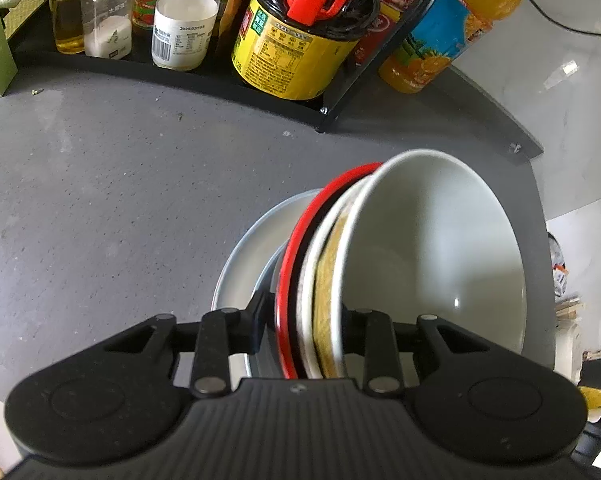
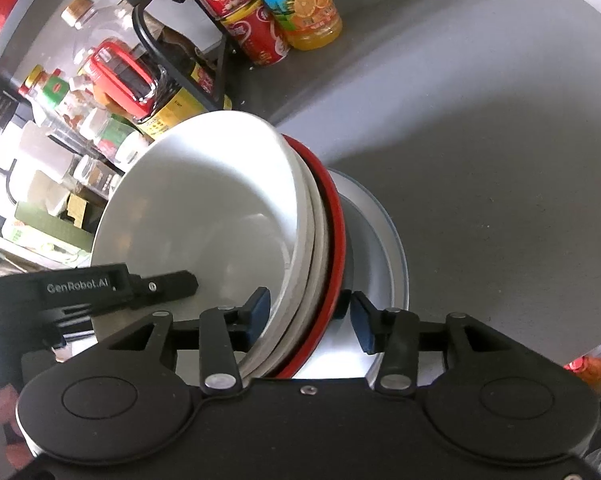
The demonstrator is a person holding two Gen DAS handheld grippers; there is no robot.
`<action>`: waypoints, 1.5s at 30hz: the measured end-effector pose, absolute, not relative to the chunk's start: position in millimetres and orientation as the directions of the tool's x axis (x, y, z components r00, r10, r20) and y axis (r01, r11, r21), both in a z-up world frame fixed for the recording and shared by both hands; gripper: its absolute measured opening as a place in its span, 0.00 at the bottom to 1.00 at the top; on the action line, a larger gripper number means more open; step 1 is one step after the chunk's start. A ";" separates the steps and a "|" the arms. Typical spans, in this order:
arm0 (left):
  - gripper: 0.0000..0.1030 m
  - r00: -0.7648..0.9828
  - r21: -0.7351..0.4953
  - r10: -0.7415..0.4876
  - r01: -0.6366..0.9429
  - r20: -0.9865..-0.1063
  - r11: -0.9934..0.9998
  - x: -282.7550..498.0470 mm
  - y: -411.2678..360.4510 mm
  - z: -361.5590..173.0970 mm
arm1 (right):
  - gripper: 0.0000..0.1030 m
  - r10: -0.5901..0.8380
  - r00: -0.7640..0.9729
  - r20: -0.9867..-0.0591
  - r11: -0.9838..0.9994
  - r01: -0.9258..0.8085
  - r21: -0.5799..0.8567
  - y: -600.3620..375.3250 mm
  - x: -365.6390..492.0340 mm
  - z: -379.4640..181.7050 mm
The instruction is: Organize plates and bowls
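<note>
The left tongs are closed narrowly on the rims of the tilted stack of bowls, held over the pale plate on the grey surface. The right tongs stand partly parted astride the same rims, pads not pressing
</note>
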State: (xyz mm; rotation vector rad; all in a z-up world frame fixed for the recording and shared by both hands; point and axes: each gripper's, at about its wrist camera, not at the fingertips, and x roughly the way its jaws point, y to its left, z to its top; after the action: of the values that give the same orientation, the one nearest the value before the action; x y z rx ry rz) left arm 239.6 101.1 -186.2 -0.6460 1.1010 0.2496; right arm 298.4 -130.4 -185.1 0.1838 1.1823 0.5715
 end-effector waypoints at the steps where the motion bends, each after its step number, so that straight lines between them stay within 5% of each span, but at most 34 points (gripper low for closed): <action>1: 0.29 0.442 -0.358 -0.127 -0.490 -0.888 0.795 240.4 100.2 -185.9 | 0.50 0.512 0.262 -0.818 0.845 -0.326 0.425 -131.5 297.6 -183.3; 7: 0.39 0.425 -0.314 -0.095 -0.483 -0.900 0.818 243.4 97.4 -180.0 | 0.70 0.504 0.309 -0.806 0.852 -0.330 0.406 -141.7 291.7 -172.4; 15: 0.71 0.418 -0.258 -0.038 -0.485 -0.908 0.835 230.8 97.1 -167.1 | 0.83 0.498 0.376 -0.781 0.861 -0.321 0.395 -155.8 276.6 -157.2; 24: 0.76 0.444 -0.220 0.019 -0.480 -0.896 0.849 213.0 94.5 -144.9 | 0.99 0.497 0.436 -0.751 0.860 -0.363 0.358 -180.1 251.2 -128.8; 45: 0.99 0.532 -0.157 0.107 -0.427 -0.840 0.891 116.7 24.6 -89.1 | 1.00 0.466 0.521 -0.715 0.882 -0.333 0.332 -255.6 180.9 -81.9</action>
State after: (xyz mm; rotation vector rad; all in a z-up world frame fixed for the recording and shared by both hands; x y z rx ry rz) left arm 116.7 24.6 -89.1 -0.3671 0.9624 0.3267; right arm 180.9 -255.6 -81.9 0.1609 0.9042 0.4817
